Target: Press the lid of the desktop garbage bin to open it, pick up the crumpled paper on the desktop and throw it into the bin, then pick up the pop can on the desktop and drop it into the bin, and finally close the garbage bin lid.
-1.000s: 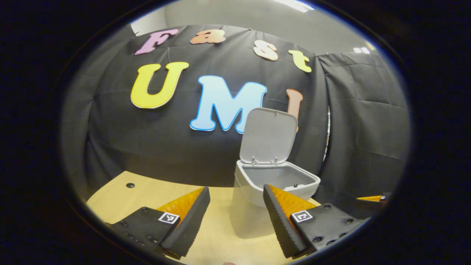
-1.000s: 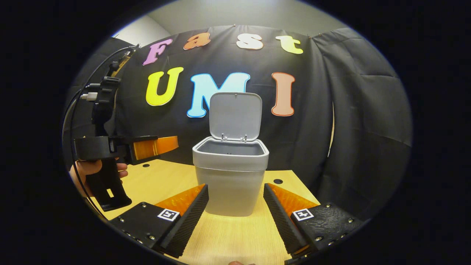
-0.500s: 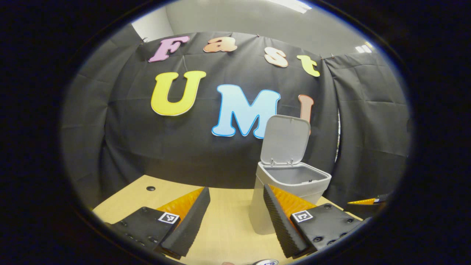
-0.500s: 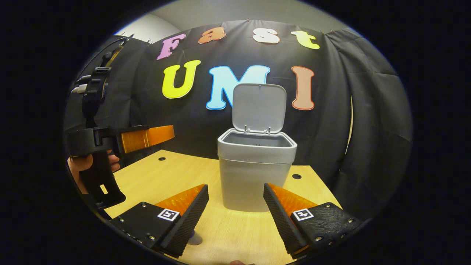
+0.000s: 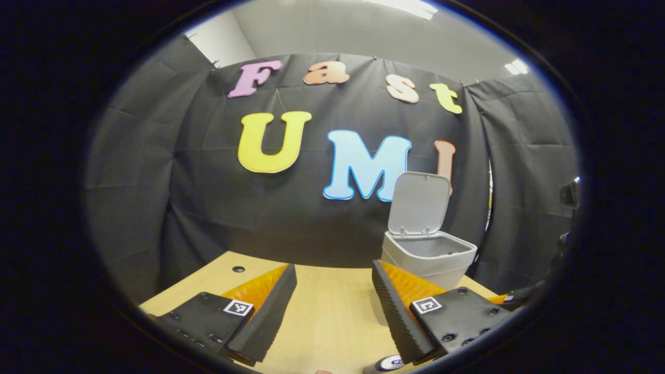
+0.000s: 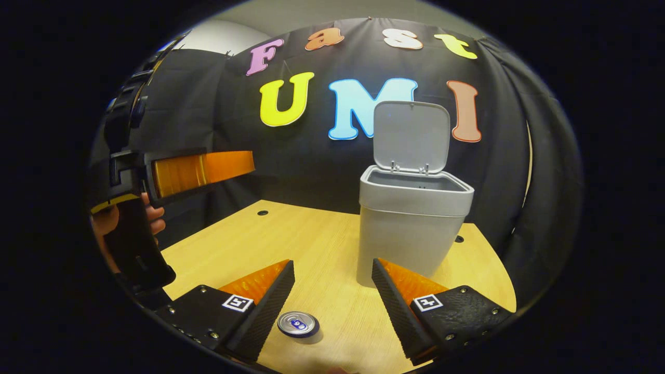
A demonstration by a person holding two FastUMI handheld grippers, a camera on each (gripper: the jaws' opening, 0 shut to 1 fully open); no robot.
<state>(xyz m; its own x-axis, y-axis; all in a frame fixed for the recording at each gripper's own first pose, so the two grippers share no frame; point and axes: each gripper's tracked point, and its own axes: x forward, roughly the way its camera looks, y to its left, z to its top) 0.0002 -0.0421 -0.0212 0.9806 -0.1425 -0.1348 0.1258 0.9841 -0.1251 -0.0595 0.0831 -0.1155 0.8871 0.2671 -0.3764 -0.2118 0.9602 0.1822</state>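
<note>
With the bin (image 6: 414,208) standing lid-up at the back of the tabletop (image 6: 322,244), you are bringing the right tongs (image 6: 332,296), spread wide and empty, over the upright can (image 6: 297,323), so be centring it between them before squeezing.

My grey bin (image 6: 414,218) stands on the desk, its lid (image 6: 411,136) upright and open; the pop can (image 6: 297,324) stands before it, well apart.

A recording booth: black cloth wall (image 6: 291,156) hangs just behind a pale wooden counter (image 6: 311,244), plain grey ceiling (image 5: 337,31) above.
</note>
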